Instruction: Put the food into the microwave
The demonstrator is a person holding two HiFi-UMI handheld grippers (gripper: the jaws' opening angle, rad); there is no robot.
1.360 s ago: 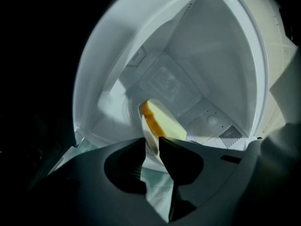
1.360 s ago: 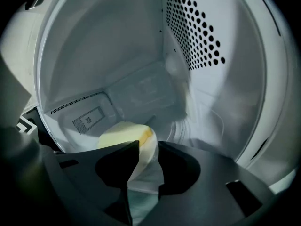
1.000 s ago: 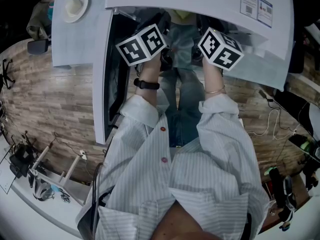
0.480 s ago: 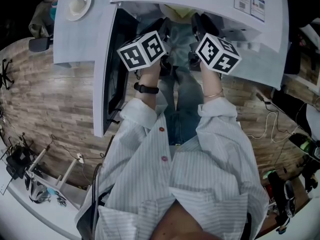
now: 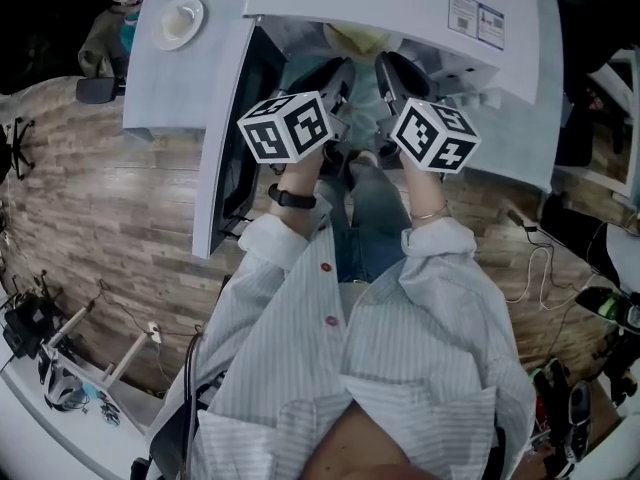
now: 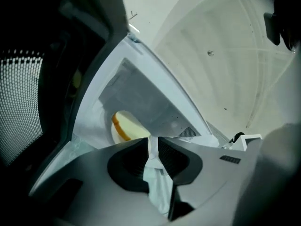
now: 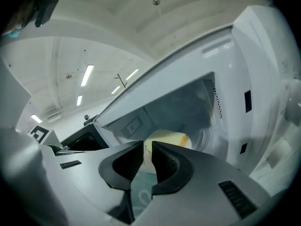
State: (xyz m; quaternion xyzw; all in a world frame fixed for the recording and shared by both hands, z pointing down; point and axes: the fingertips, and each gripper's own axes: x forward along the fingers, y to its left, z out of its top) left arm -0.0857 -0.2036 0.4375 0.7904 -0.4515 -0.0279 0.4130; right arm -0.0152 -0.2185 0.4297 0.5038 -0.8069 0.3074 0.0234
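— Up at twelve o'clock in the head view, inside the microwave, where's the food?

— On the cavity floor, set back from the mouth. It is pale yellow with an orange edge, and neither tool touches it.

— And the tongs?

— The left gripper and the right gripper are both at the mouth, pointed at the food. Each pair of jaws stands narrow, only a slit apart, and I see nothing pinched in either.

— So what's the step?

— I judge the placing done. What's left is to back out and shut the door, which stands swung out toward nine o'clock. To do it well, draw both tongs straight back, clear of the cavity's upper lip. Then press the door's free edge with the left one, slowly, so the microwave doesn't slide.

— Count?

— One microwave, one door, one food and two grippers. There's also one white dish at ten o'clock, well apart from the rest.
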